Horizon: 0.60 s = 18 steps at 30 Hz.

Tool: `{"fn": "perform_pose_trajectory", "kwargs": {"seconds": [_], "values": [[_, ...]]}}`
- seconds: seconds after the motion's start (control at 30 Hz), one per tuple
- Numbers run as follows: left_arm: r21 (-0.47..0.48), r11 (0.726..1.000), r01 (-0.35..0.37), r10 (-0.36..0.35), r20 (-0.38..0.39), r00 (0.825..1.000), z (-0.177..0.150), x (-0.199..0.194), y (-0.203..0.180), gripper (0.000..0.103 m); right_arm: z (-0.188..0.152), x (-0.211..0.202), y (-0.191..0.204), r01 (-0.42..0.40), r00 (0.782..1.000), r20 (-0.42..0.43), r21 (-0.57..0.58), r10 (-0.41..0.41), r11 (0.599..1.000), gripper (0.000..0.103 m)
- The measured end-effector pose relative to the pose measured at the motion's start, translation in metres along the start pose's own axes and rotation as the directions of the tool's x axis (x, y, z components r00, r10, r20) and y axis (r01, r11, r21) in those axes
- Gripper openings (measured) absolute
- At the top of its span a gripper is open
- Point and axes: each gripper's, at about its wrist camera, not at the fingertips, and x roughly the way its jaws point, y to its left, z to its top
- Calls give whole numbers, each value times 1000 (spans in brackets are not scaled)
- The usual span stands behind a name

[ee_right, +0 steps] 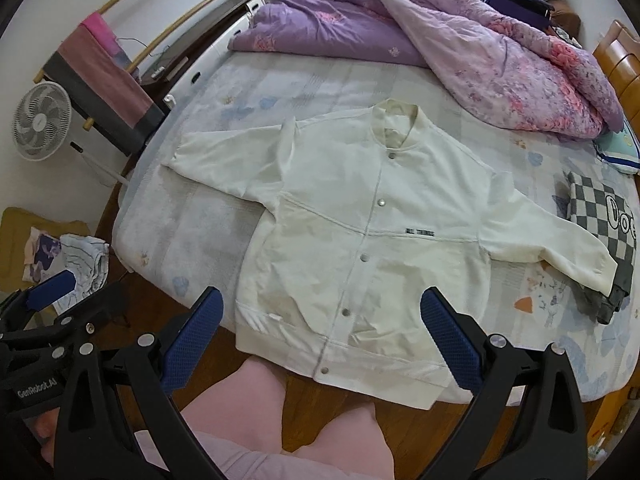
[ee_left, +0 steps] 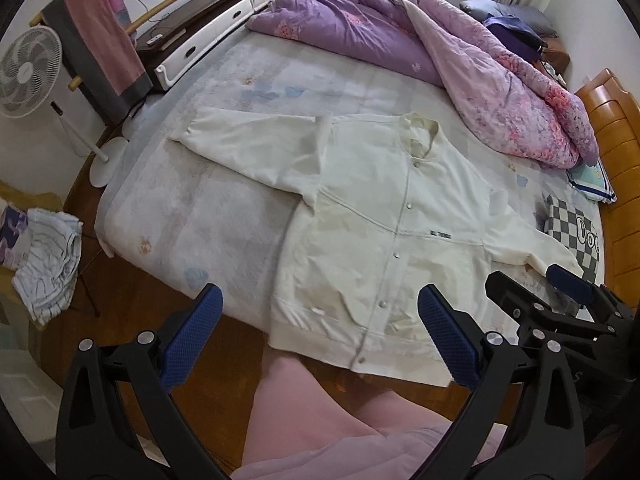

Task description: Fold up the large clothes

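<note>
A wide bed with a pale flower-printed sheet (ee_left: 224,216) fills most of both views. In the upper right of the frames a rumpled purple and pink floral quilt (ee_right: 460,48) is piled on it. In the centre lies the cream-white snap-button jacket (ee_right: 360,232), spread flat with the front side up, the collar toward the top of the frame and the ribbed hem at the lower edge of the bed. Its snaps are fastened down the middle (a small dark label sits on the chest). Both sleeves are stretched outward; the cuff at the right of the frame rests on a grey and white checkered cloth (ee_right: 604,216).

At the left of the frames stand a dark rack with a pink towel (ee_left: 104,40) and, below it, a white standing fan (ee_left: 28,72). A heap of striped light clothes (ee_left: 48,264) sits at the lower left.

At the bottom edge the person's pink trousers (ee_right: 320,428) appear above the brown wooden floor (ee_left: 152,312).

The left gripper (ee_left: 320,336) is released, its blue pads wide apart and empty, above the hem. The right gripper (ee_right: 320,336) is likewise spread and grasps nothing.
</note>
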Motion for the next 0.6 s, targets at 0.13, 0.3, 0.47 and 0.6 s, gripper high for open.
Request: {"fn": "perform_pose_trajectory", "kwargs": {"seconds": [0.13, 0.3, 0.47, 0.6], "values": [[16, 1000, 14, -14, -24, 1000, 41, 21, 42, 98, 28, 26, 38, 37, 999, -31, 25, -36, 999, 95], [-13, 996, 88, -88, -32, 996, 90, 57, 102, 98, 70, 61, 84, 73, 996, -61, 49, -70, 996, 95], [-57, 985, 161, -162, -7, 987, 134, 97, 150, 98, 107, 102, 116, 80, 993, -94, 75, -73, 994, 95], [-130, 980, 151, -144, 67, 987, 169, 142, 193, 98, 133, 140, 136, 99, 988, -123, 70, -89, 993, 95]]}}
